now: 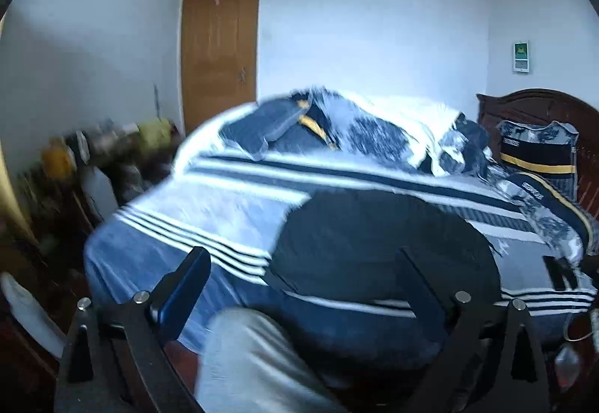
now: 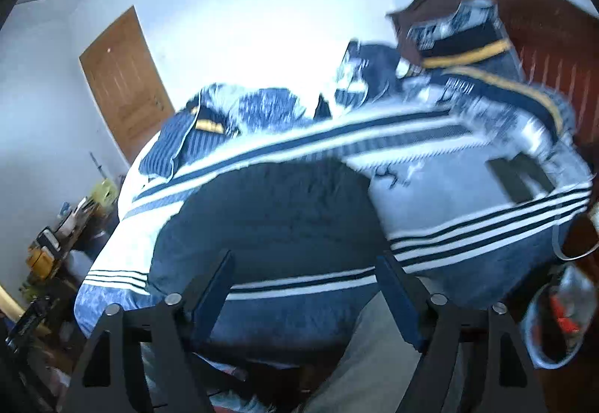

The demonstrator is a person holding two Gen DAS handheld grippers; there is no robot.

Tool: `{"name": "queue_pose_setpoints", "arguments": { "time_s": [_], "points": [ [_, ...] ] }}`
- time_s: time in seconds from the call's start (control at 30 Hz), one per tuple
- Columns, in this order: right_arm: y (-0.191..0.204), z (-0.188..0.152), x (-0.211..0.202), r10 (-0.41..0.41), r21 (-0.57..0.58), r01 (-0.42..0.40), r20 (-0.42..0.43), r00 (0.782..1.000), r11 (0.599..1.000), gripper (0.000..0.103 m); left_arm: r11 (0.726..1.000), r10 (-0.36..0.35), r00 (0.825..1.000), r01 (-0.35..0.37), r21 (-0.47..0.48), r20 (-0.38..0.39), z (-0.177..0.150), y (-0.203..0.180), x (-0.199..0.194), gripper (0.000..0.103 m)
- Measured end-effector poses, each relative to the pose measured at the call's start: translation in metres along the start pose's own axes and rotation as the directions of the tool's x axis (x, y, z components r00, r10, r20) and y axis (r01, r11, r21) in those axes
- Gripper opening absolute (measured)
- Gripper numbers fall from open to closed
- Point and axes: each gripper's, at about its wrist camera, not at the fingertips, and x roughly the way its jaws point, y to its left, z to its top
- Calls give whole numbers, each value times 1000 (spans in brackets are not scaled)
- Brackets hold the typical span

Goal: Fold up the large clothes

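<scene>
A big dark piece of clothing (image 1: 374, 248) lies spread on the bed (image 1: 157, 248), just in front of both tongs and a little below them. The left tongs (image 1: 299, 282) have their two fingers far apart and nothing is between them. The right tongs (image 2: 305, 282) look the same, wide apart and empty. The pictures are blurry, so I cannot tell what kind of clothing it is. It looks soft and floppy, not stiff, and it will bend and sag when it is lifted. It is probably light, but it is big, so one pinch would let the rest hang down. I think the best way is for each pair of tongs to pinch one near corner or edge, one on each side. A crumpled blanket (image 1: 374, 136) and a pillow (image 1: 539, 151) sit farther away, behind the clothing.
</scene>
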Motion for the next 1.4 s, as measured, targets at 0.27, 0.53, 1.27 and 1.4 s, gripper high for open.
{"name": "queue_pose_setpoints", "arguments": {
  "time_s": [0.27,0.53,1.27,1.4],
  "points": [
    [51,-10,-43,-42,-77,45,35,998,996,84,999,-21,1000,21,38,-14,6,-30,-27,99],
    [60,-15,-38,-13,-136,13,3,1000,991,84,997,45,999,-46,55,22,1,-36,-45,99],
    [73,-19,-37,-6,-218,5,-4,1000,976,84,998,13,1000,-13,58,-7,2,-33,-57,99],
    [72,-19,-36,-6,-218,4,-8,1000,976,84,998,13,1000,-12,58,-7,2,-33,-57,99]
  ]
}}
